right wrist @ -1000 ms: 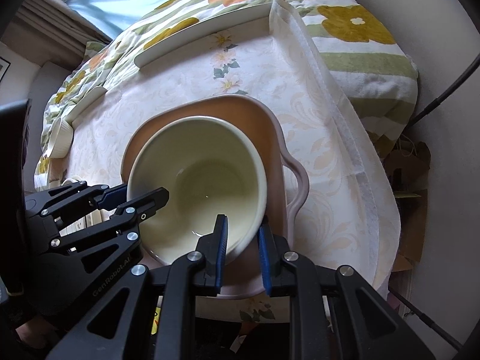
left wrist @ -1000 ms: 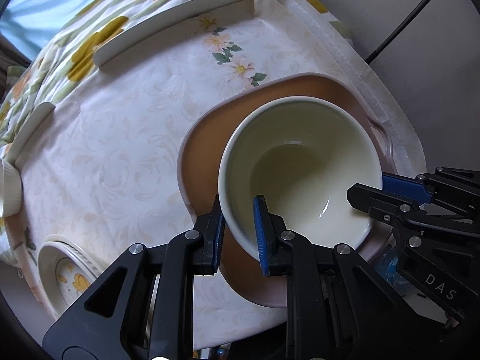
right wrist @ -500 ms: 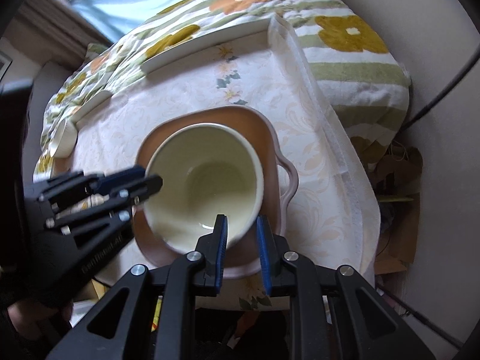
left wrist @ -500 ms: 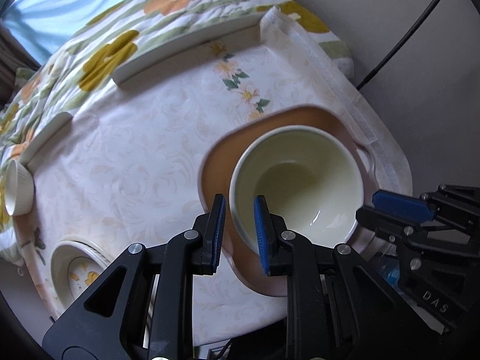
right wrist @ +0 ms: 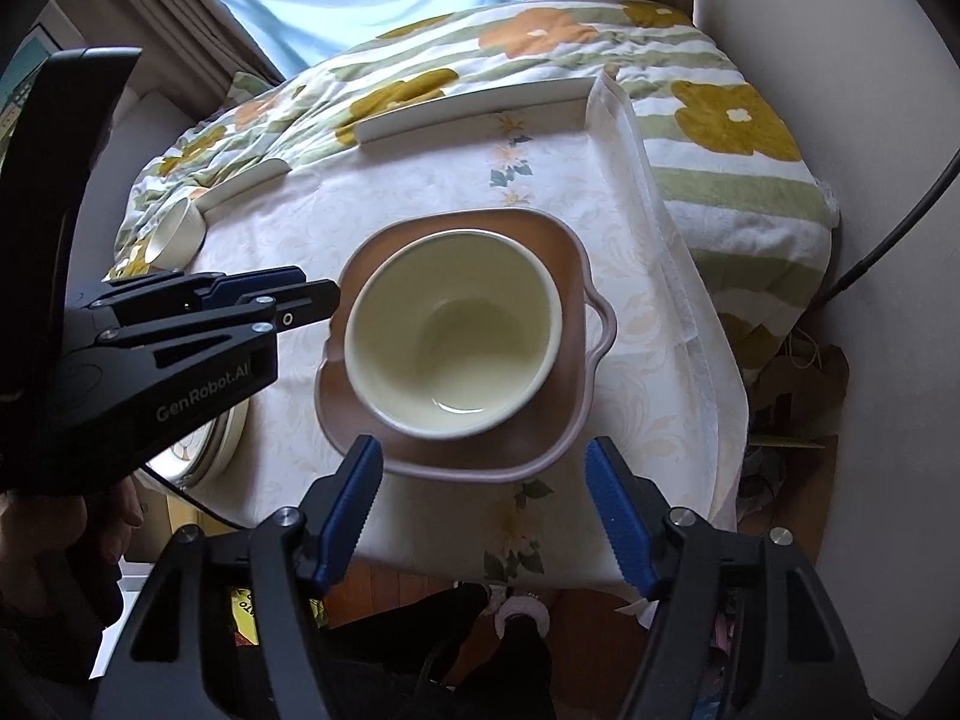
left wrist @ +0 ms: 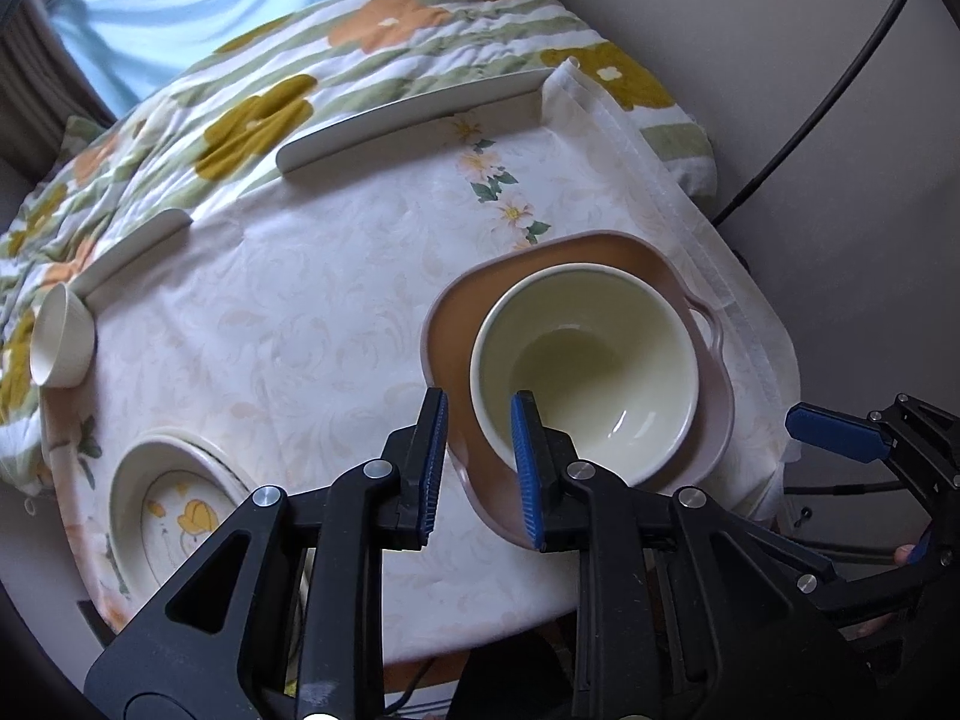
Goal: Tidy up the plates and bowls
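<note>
A cream bowl (left wrist: 585,363) sits in a brown square plate (left wrist: 456,324) with a handle, near the table's right edge. The bowl (right wrist: 453,339) and plate (right wrist: 564,402) also show in the right wrist view. My left gripper (left wrist: 477,456) hangs above the bowl's near rim, jaws a little apart, holding nothing. My right gripper (right wrist: 483,504) is wide open, above and in front of the plate. A stack of flowered plates (left wrist: 174,510) lies at front left. A small white bowl (left wrist: 60,336) lies on its side at far left.
A white patterned tablecloth (left wrist: 312,312) covers the table. White rails (left wrist: 414,120) stand along the far edge. A flowered quilt (right wrist: 720,138) lies behind and to the right. A black cable (left wrist: 822,96) runs down the wall.
Both grippers let go of the cream bowl's rim and pulled up and back. The right gripper opened wide. The bowl stays in the brown plate.
</note>
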Demonstrator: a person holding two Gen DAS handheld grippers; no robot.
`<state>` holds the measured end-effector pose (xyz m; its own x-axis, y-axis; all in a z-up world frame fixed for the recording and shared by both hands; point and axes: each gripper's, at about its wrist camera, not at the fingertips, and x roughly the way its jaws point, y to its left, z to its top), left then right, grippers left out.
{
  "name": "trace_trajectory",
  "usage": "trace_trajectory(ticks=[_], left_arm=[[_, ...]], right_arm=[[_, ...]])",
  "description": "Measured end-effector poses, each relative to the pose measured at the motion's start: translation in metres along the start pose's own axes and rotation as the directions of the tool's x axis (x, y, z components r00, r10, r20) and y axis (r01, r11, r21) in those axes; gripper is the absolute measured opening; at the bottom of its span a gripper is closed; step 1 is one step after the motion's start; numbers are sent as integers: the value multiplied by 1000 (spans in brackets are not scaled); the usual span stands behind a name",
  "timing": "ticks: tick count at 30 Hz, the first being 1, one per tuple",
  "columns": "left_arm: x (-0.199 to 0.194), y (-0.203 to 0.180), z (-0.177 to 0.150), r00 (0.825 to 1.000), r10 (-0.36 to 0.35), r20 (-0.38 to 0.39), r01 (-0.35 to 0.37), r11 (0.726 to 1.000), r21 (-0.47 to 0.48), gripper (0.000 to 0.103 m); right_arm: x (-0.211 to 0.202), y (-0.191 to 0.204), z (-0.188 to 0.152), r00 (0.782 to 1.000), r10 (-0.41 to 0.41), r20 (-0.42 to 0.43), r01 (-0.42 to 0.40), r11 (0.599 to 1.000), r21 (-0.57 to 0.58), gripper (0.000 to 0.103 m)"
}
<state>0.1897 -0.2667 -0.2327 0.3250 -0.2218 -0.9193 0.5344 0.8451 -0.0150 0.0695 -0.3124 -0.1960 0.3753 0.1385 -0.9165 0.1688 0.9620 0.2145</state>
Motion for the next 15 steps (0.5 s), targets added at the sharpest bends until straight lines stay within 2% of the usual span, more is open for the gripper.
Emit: trace_trajectory(ticks=[1, 2, 3, 6, 10, 15], left_arm=[[-2, 1, -2, 1000, 0, 5, 1, 1000, -8, 41], [-4, 1, -4, 1000, -1, 11, 1, 1000, -17, 90], [-7, 2, -6, 1000, -5, 22, 5, 1000, -25, 101], [-19, 5, -13, 999, 0, 46, 3, 998, -59, 102], [-36, 18, -23, 996, 40, 74, -30, 991, -131, 102], [-76, 48, -39, 984, 120, 134, -84, 965, -249, 102]], right_arm=[[-1, 0, -1, 1000, 3, 4, -3, 1000, -3, 72], [-3, 0, -2, 1000, 7, 10, -7, 1000, -8, 74], [-5, 1, -2, 1000, 10, 14, -10, 1000, -12, 77], [-10, 4, -5, 1000, 15, 27, -14, 999, -39, 78], [-18, 13, -6, 999, 30, 45, -26, 995, -92, 78], [-29, 34, 4, 994, 83, 72, -68, 980, -189, 78]])
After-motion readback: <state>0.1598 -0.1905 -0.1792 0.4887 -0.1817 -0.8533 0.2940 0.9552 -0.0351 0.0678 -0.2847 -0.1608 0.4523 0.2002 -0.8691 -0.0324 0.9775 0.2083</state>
